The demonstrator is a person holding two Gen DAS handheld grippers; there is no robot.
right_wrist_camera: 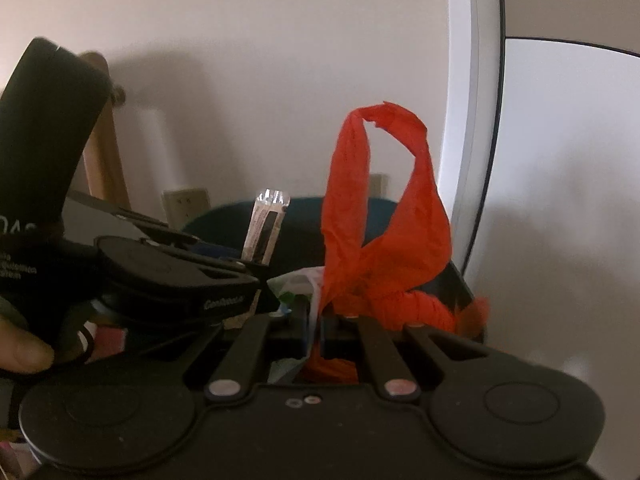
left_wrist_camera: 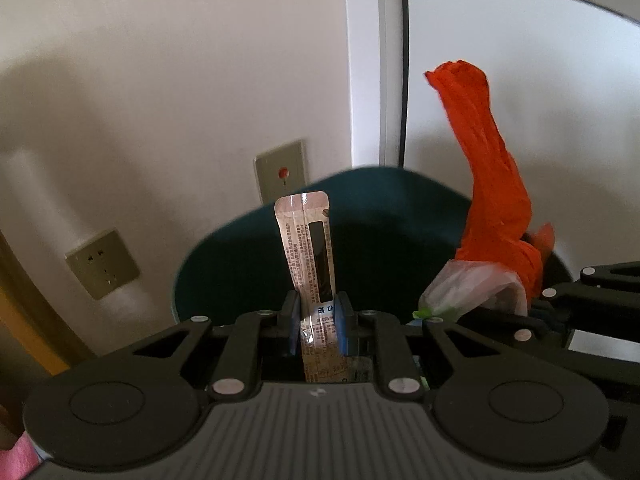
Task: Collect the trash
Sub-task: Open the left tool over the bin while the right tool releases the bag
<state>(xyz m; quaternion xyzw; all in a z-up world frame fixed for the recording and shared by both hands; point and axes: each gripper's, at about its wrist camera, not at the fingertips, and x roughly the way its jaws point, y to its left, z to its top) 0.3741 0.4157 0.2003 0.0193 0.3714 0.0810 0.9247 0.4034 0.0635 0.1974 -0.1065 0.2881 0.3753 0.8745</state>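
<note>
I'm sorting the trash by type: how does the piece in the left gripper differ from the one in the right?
The stick sachet is flat, narrow, pale and printed; the red plastic bag is crumpled, knotted and plain red. The sachet stands stiff and straight in the left gripper; the bag flops in a loop above the right gripper. Both are clamped and point upward.
</note>
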